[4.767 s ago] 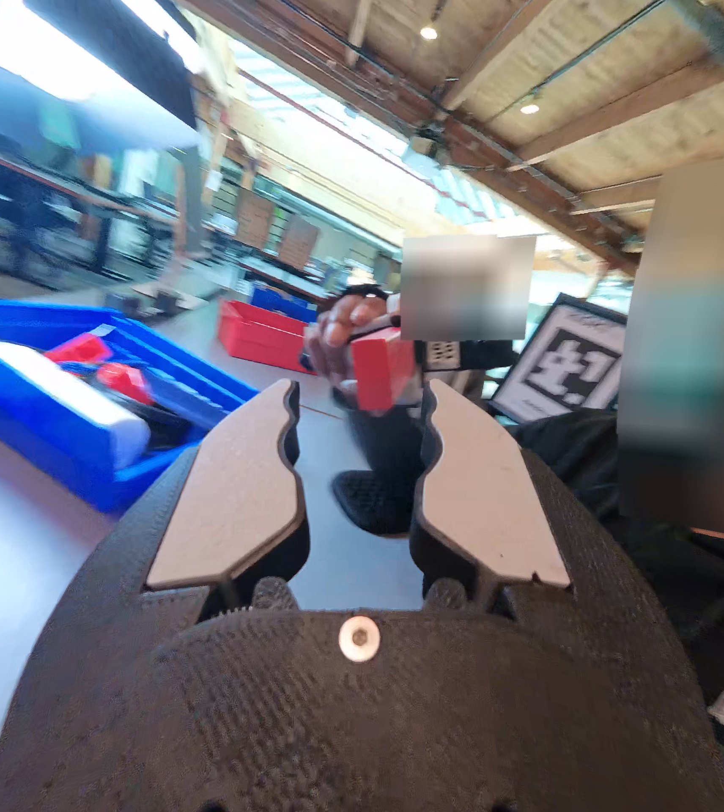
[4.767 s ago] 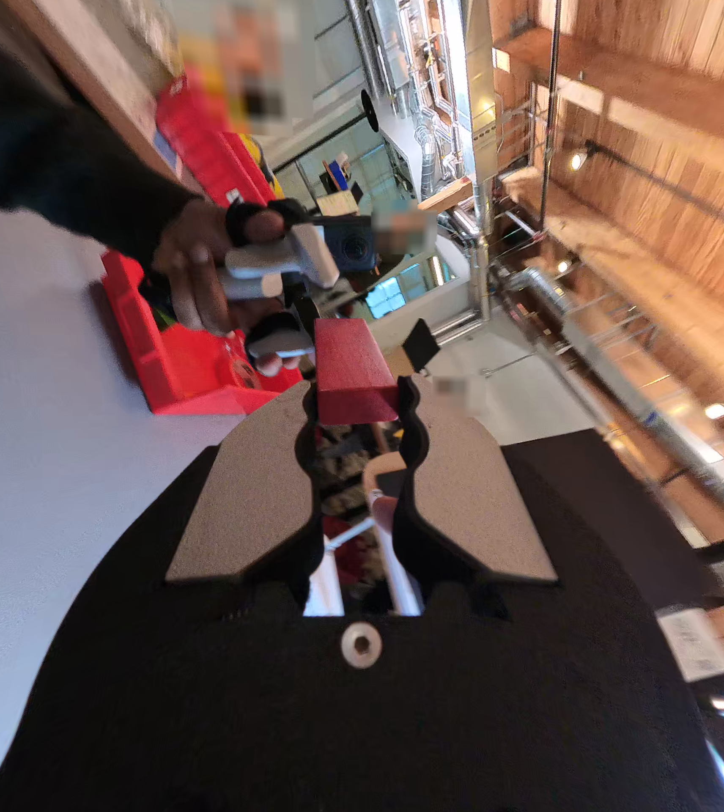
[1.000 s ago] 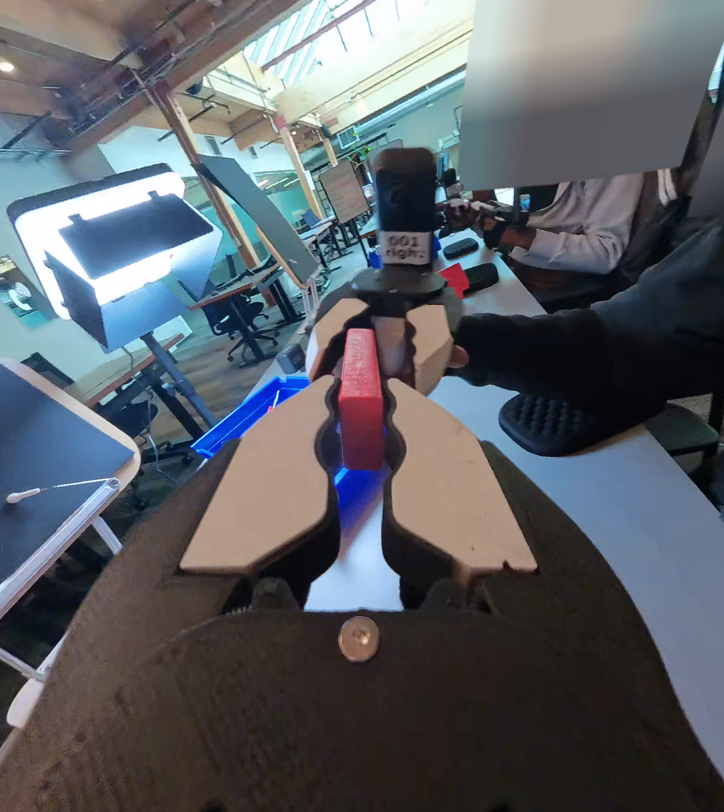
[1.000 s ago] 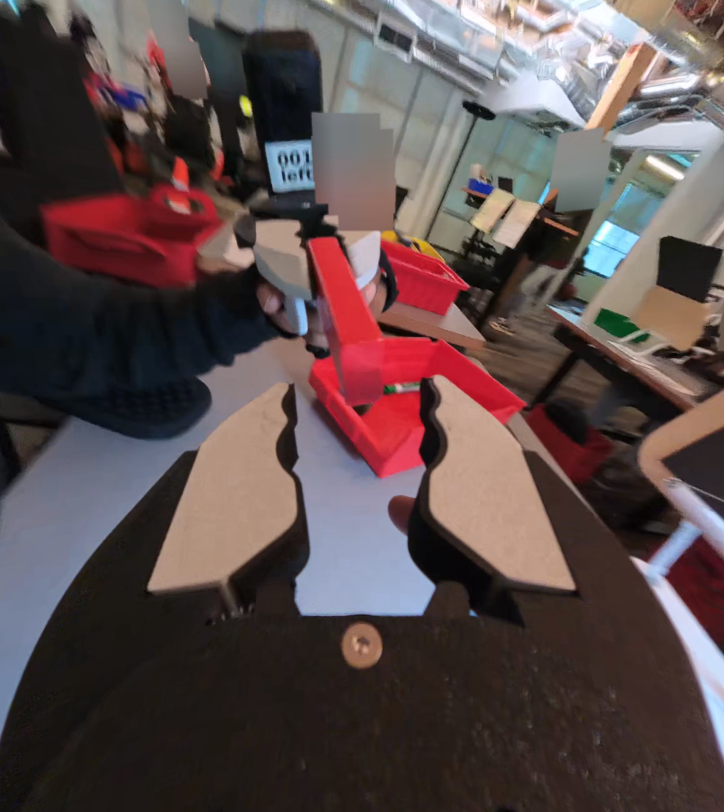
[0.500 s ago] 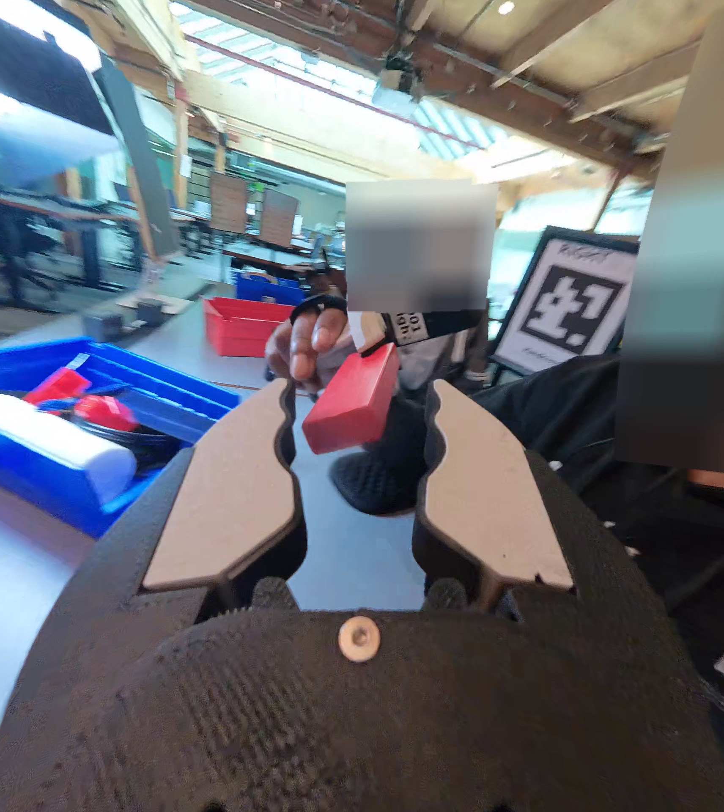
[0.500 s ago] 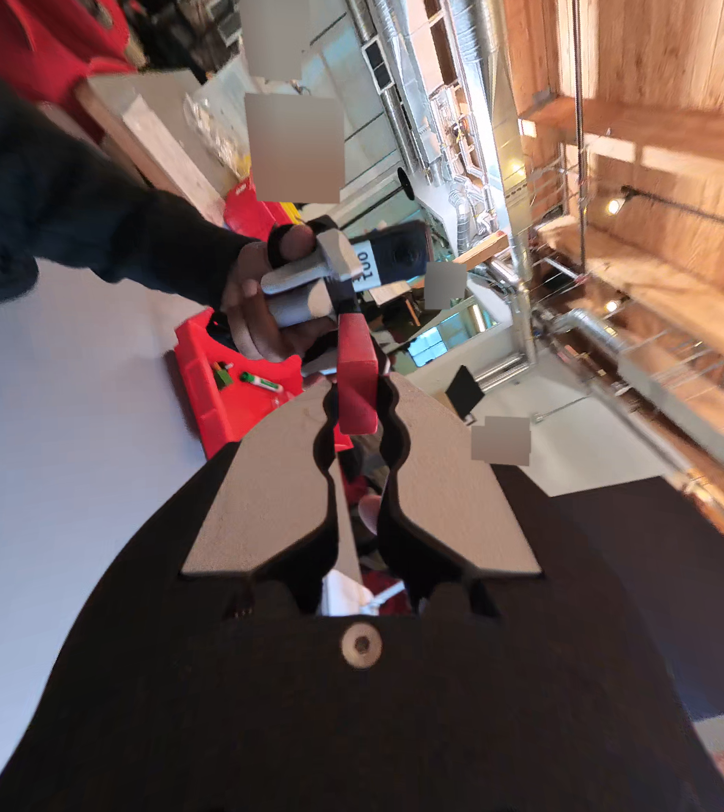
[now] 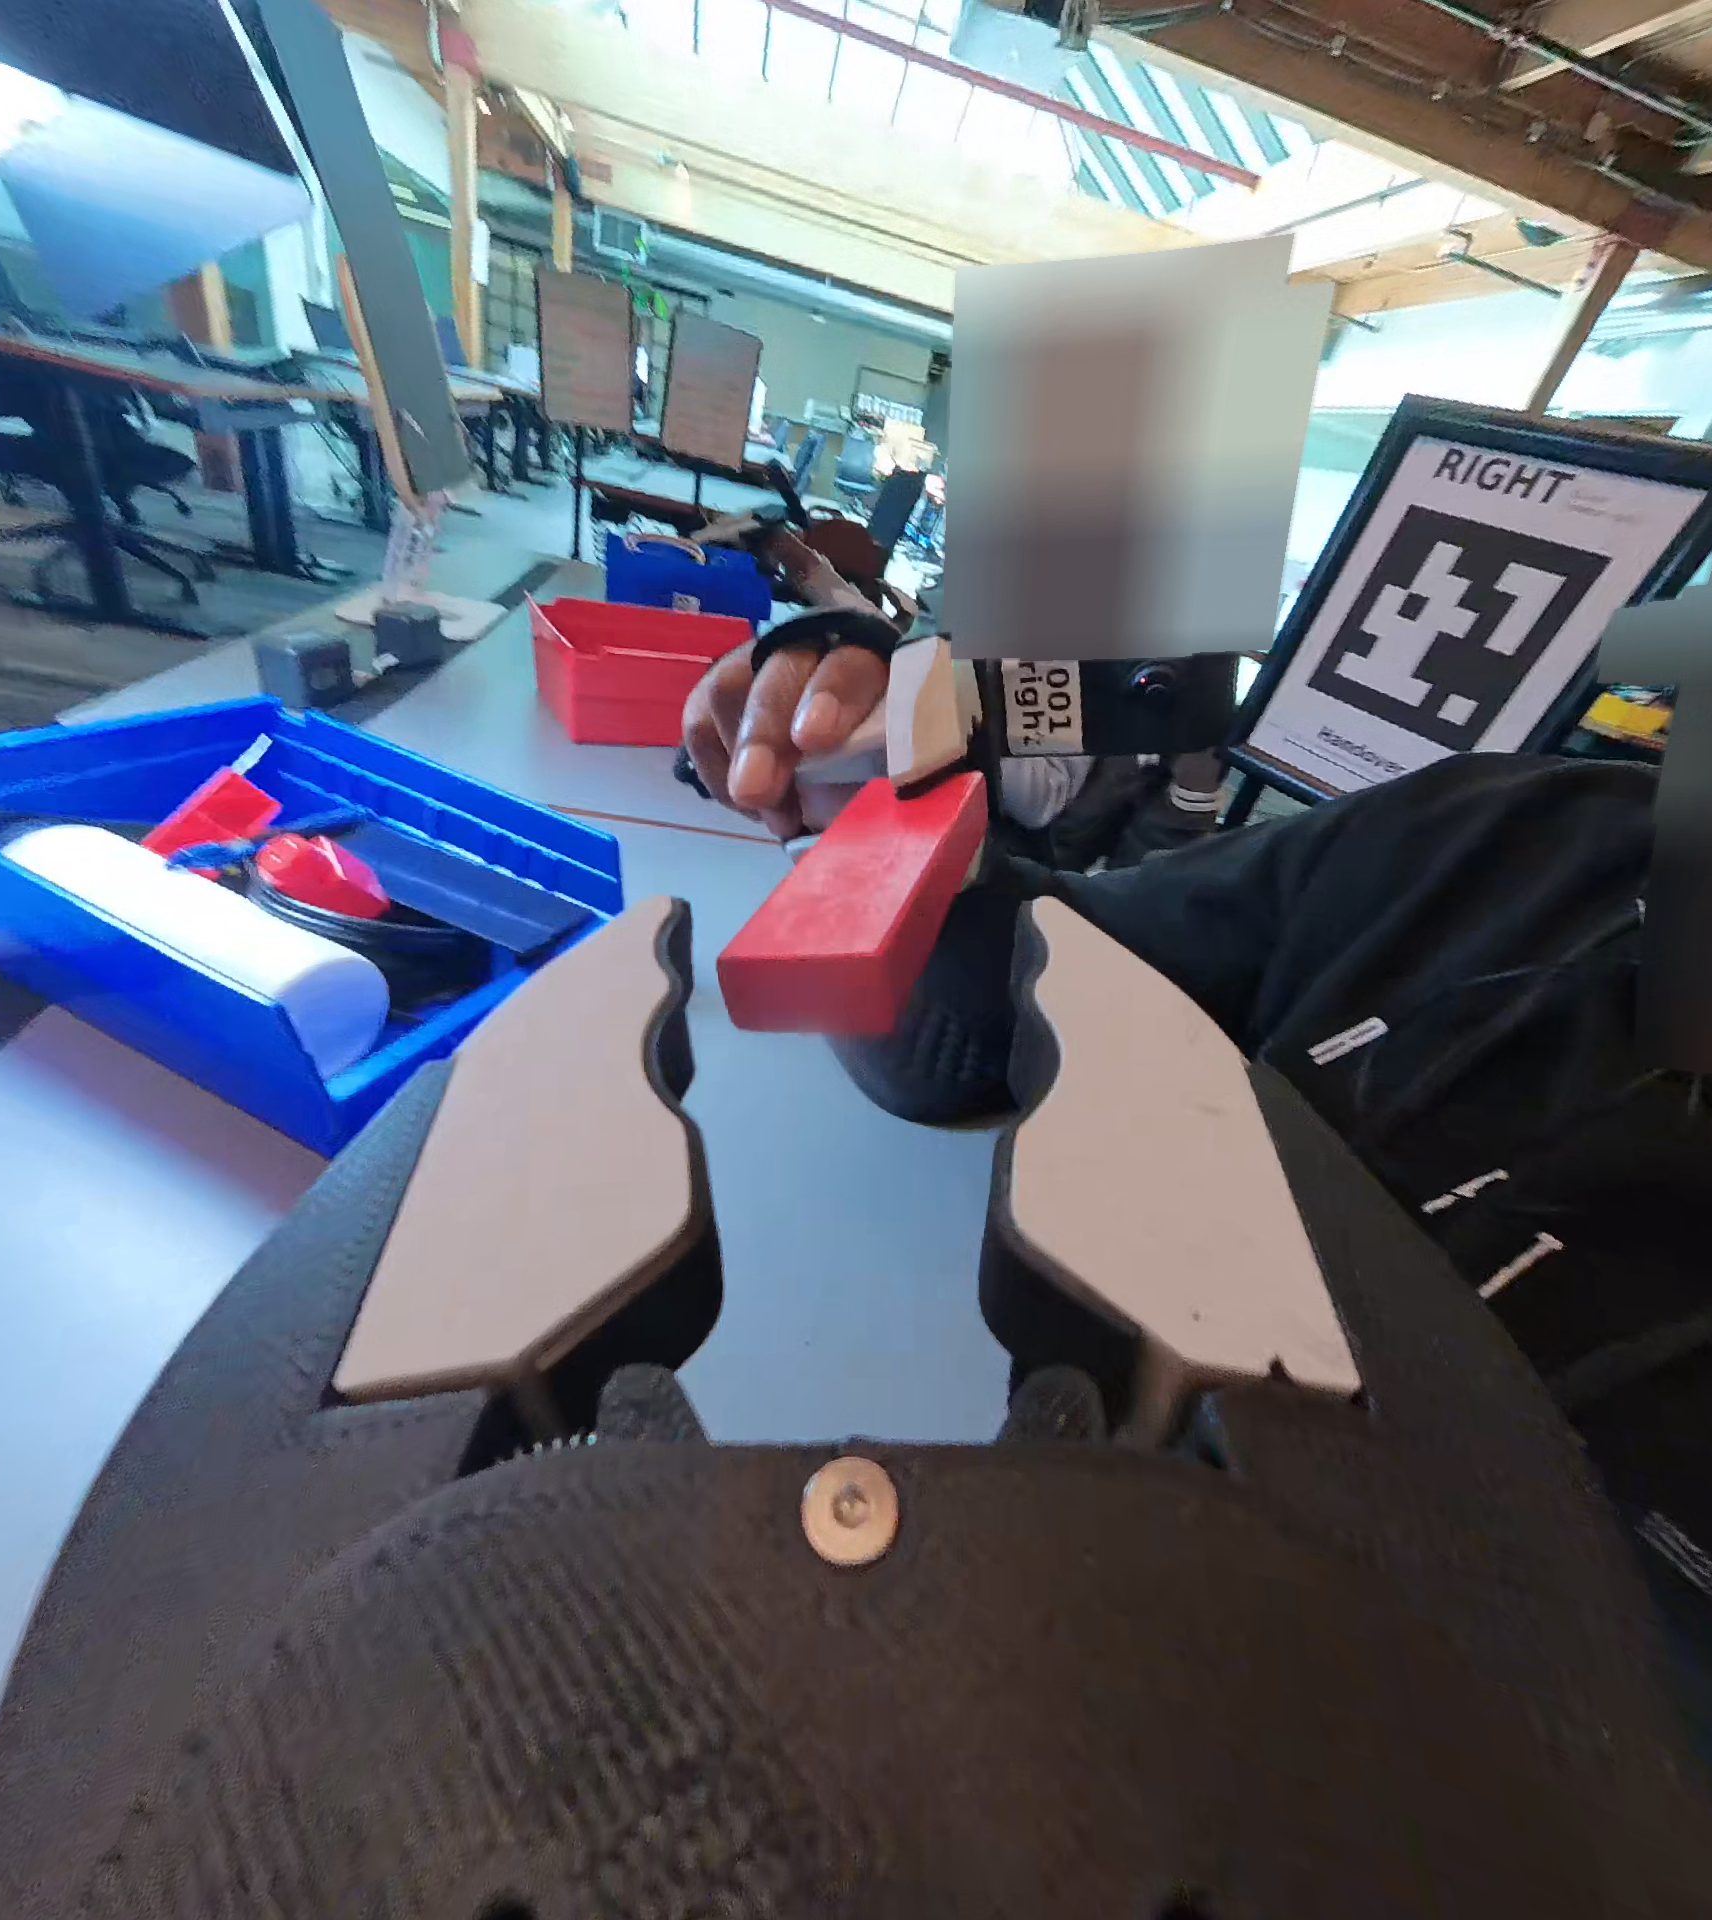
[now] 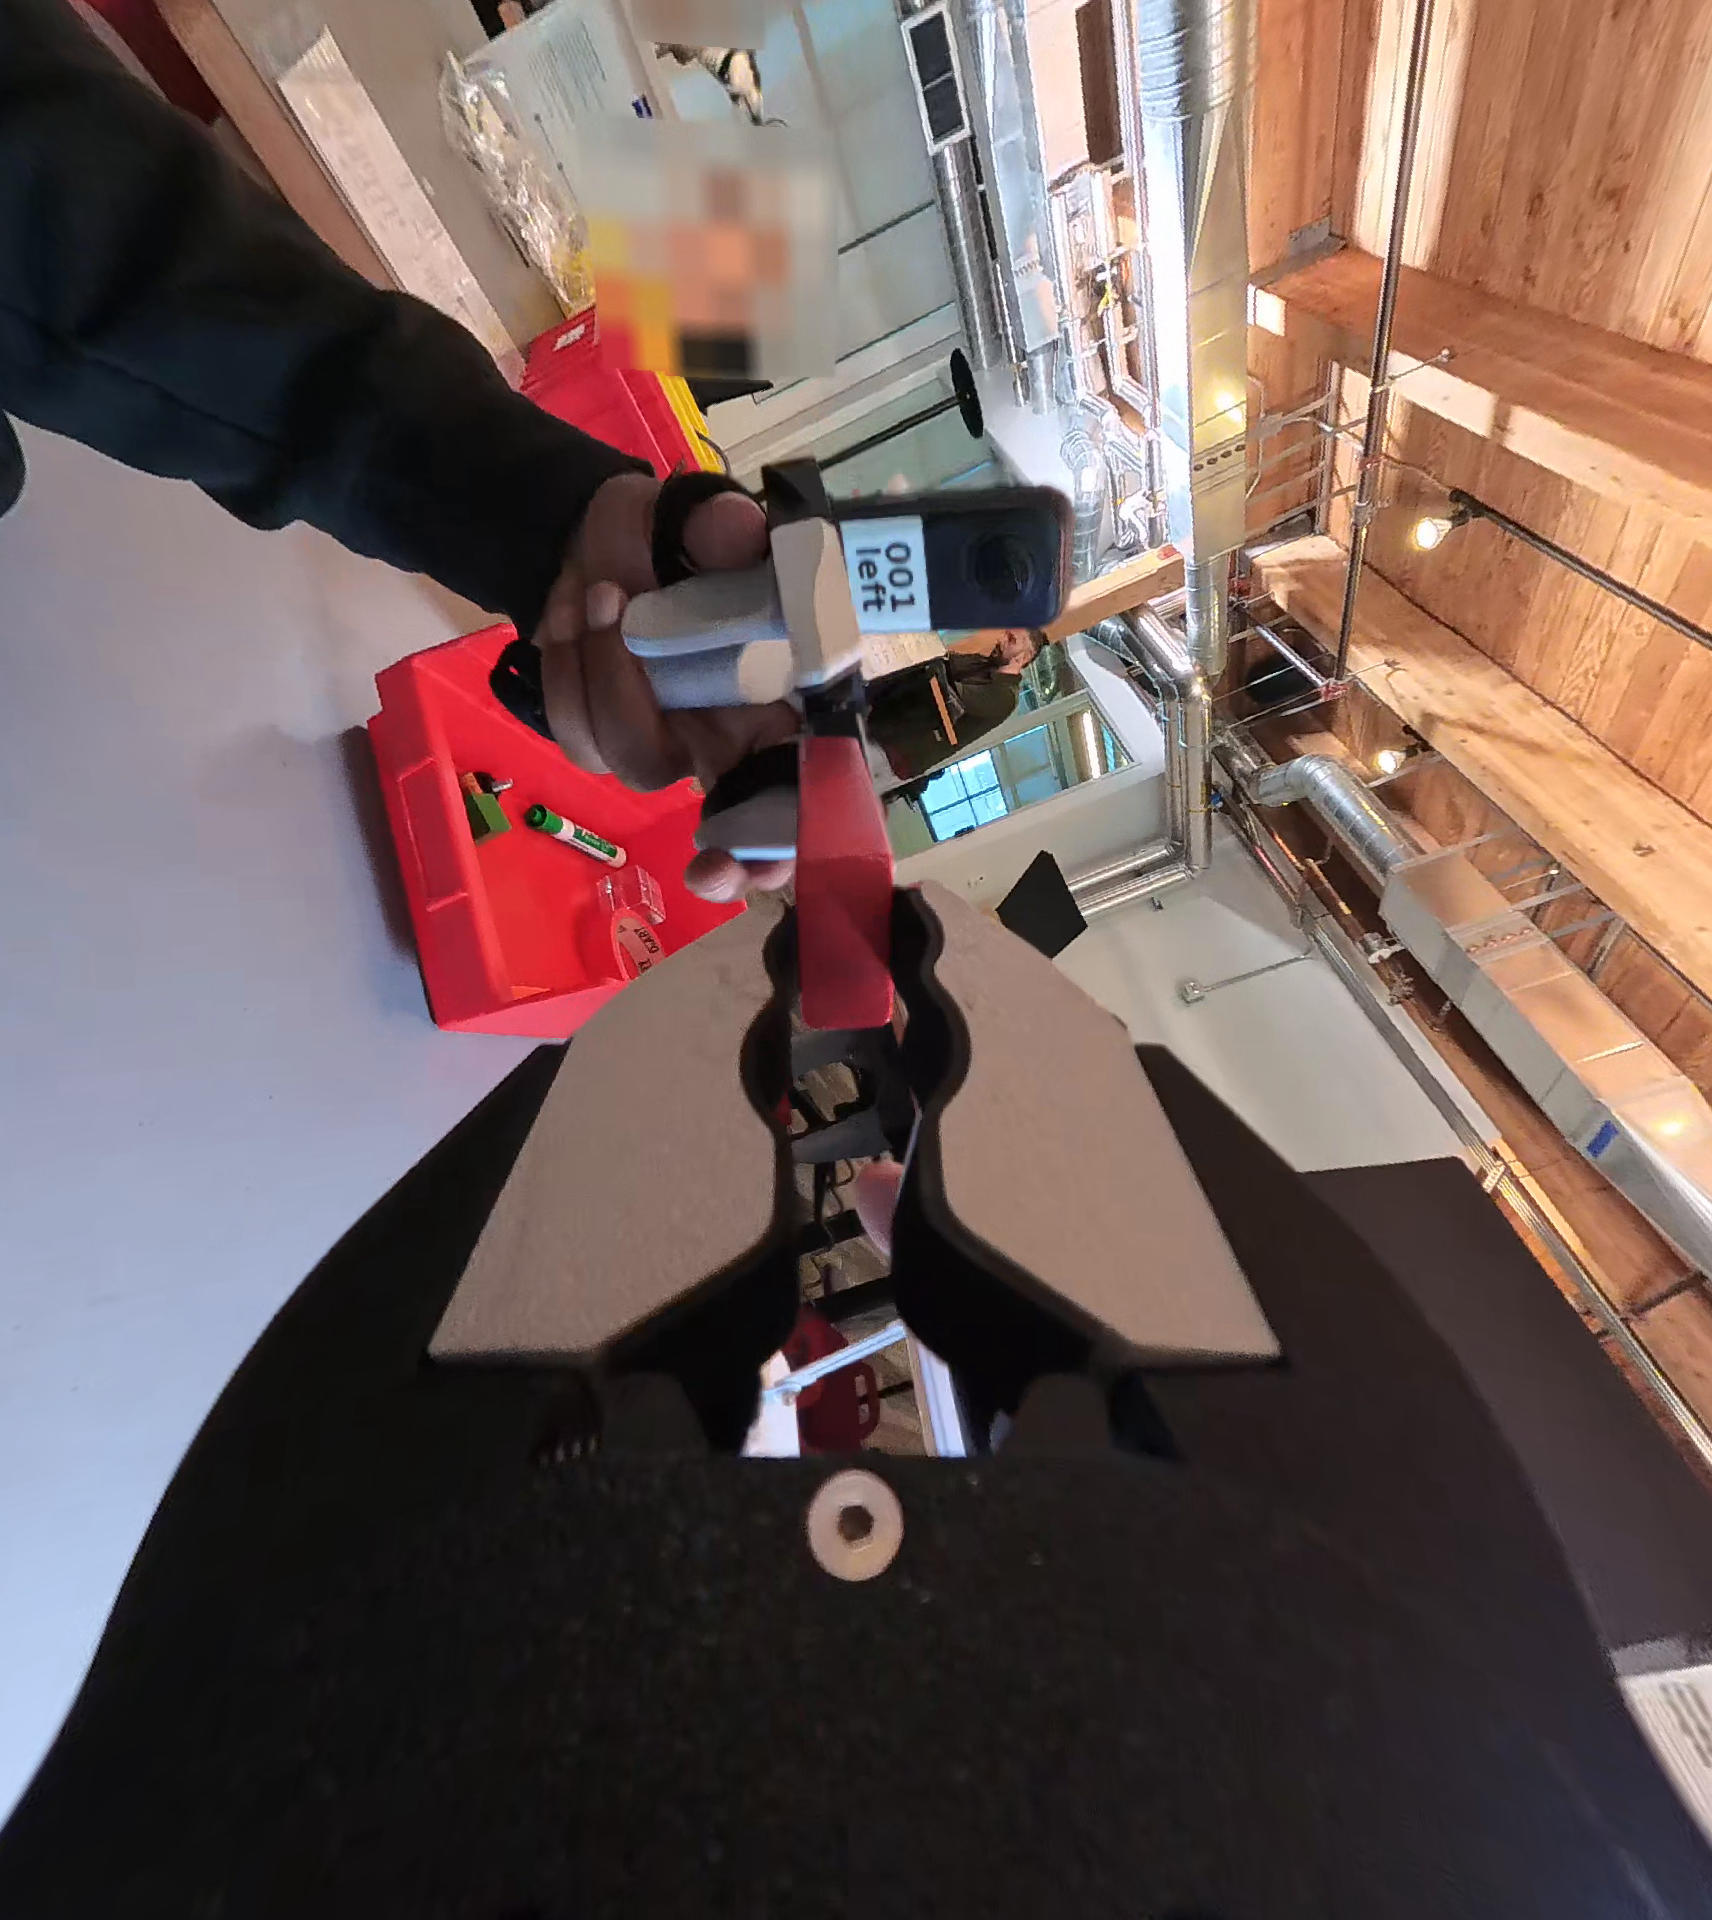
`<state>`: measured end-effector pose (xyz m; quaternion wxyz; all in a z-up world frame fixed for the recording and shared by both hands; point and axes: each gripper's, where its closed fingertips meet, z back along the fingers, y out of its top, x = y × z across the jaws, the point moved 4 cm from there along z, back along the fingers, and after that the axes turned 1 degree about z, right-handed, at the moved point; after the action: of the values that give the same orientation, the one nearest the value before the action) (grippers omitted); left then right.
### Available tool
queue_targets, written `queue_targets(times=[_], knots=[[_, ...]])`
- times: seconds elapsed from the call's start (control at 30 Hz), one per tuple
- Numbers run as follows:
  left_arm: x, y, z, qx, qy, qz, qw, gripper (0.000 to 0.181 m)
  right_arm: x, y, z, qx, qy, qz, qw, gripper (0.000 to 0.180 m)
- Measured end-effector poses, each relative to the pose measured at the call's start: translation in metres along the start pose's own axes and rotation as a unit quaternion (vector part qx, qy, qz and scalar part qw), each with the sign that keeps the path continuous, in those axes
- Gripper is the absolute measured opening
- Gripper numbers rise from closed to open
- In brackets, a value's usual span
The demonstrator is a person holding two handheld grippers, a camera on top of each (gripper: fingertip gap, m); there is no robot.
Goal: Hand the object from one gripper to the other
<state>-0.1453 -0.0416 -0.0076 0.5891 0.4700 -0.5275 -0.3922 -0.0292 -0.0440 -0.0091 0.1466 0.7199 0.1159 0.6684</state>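
R gripper (image 8: 844, 961) is clamped on the near end of the red block (image 8: 839, 904); the block sticks out past its tips toward the L gripper (image 7: 857, 997). L's jaws are spread wide, nothing in them. In the left wrist view the block (image 7: 857, 914) floats above the table (image 7: 52, 1247), its free end just ahead of L's tips and roughly centred in the gap, not yet between the pads.

Step in hand: L takes the block.

- Push L fwd so the free end slides well in between the pads, not just at the tips.
- The block sits slanted vs L's jaws; roll L or R so its flat faces meet the pads square, else it'll twist on closing.
- Keep R still and gripping till L is fully squeezed. Release R only after.
- Leave room between the two sets of tips so they don't clash; the block's free length looks enough, but hard to tell w/ the wide-angle lens.
- Stay over the table, clear of the blue bin (image 7: 208, 1029) and red bin (image 8: 457, 831), in case it drops.
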Motion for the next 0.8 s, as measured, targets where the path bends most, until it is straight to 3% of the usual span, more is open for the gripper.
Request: queue_targets(times=[0.07,0.13,0.23,0.33,0.43,0.53,0.57,0.63,0.7,0.8], knots=[[-0.001,-0.008,-0.006,-0.018,-0.016,0.023,0.999,0.060,-0.002,0.001,-0.001,0.001,0.005,0.001,1.000,0.017],[-0.001,-0.010,-0.011,-0.019,-0.040,0.037,0.998,0.039,-0.002,0.002,-0.001,0.002,0.002,0.006,1.000,0.017],[-0.003,-0.006,-0.010,-0.006,-0.021,0.010,1.000,0.036,0.002,-0.008,-0.001,-0.025,-0.011,-0.014,1.000,0.017],[-0.007,-0.001,-0.006,-0.011,0.054,-0.080,0.995,0.036,0.011,-0.018,0.001,-0.023,0.009,-0.156,0.987,0.036],[-0.005,-0.002,-0.005,-0.050,0.120,-0.182,0.975,0.036,0.017,-0.026,0.004,-0.020,0.059,-0.312,0.948,0.061],[0.002,-0.008,-0.013,-0.096,0.147,-0.257,0.950,0.036,0.005,-0.030,0.001,-0.034,0.124,-0.374,0.919,0.070],[0.003,-0.012,-0.017,-0.114,0.152,-0.275,0.942,0.036,0.000,-0.030,-0.001,-0.041,0.135,-0.375,0.916,0.066],[0.001,-0.018,-0.023,-0.139,0.169,-0.288,0.932,0.036,-0.010,-0.033,-0.005,-0.063,0.151,-0.355,0.920,0.031],[-0.005,-0.015,-0.022,-0.132,0.191,-0.268,0.935,0.035,-0.008,-0.043,-0.001,-0.111,0.141,-0.318,0.931,0.031],[-0.017,0.006,0.002,-0.067,0.229,-0.212,0.948,0.052,0.021,-0.080,0.023,-0.216,0.043,-0.275,0.936,0.031]])
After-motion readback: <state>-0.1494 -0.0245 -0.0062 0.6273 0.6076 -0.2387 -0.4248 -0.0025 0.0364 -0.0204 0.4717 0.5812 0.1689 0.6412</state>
